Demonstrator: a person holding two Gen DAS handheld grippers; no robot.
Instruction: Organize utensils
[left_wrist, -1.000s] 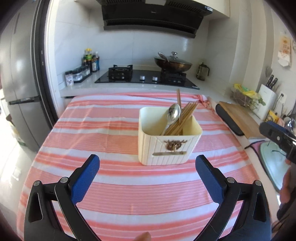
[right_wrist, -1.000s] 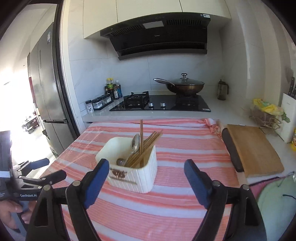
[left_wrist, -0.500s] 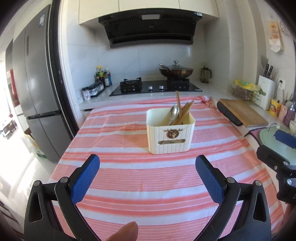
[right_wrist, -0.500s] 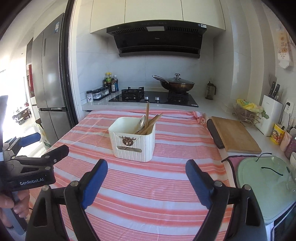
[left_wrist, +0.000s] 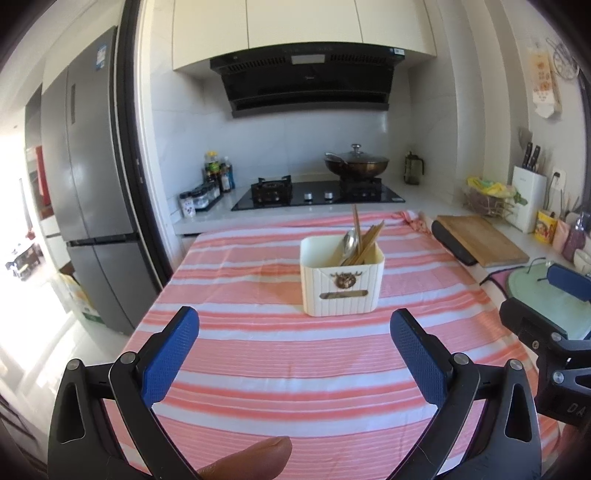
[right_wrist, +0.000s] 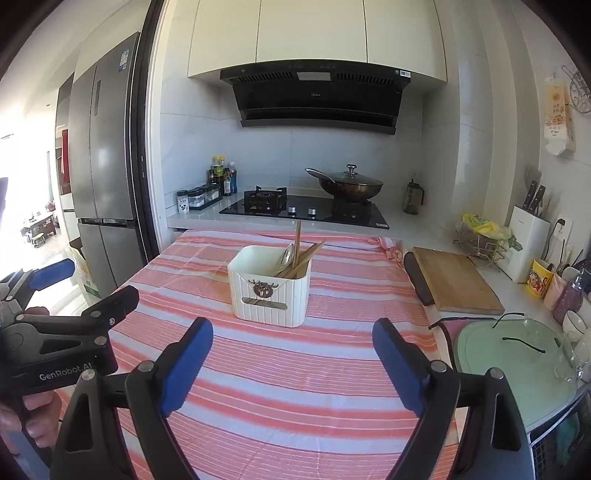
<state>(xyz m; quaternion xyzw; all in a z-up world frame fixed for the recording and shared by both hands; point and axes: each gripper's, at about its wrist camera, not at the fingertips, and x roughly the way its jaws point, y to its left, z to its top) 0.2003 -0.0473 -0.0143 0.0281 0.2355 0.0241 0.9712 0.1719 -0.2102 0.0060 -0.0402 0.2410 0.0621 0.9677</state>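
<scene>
Two grippers, both spread wide, nothing between the blue pads: left gripper (left_wrist: 294, 339) low over the near cloth; right gripper (right_wrist: 292, 350) likewise, seen also at the right edge of the left wrist view. One fingertip (left_wrist: 247, 459) at the bottom edge of the left view; one hand (right_wrist: 22, 417) around the left gripper's handle in the right view.

One holder (left_wrist: 341, 282), cream, ribbed, upright, near the middle of the cloth, well apart from both grippers. Inside it: one spoon (left_wrist: 349, 240), bowl up, and a bundle of wooden chopsticks (left_wrist: 369, 240) leaning right, one stick standing taller; exact count of sticks not discernible.

Surface: one cloth (left_wrist: 258, 369), striped pink and white, spread over the table, bunched at its far right corner.

Room: one hob (left_wrist: 317, 192) with two burners; one lidded wok (left_wrist: 356, 164) on the right burner; one hood (left_wrist: 306, 79) under pale cabinets; a cluster of bottles and jars (left_wrist: 208, 186) left of the hob; one fridge (left_wrist: 88, 177) at left; one board (left_wrist: 480, 242) of wood right of the cloth; one knife block (left_wrist: 528, 195) at the right wall; one pale green lid (right_wrist: 513, 354) at near right.
</scene>
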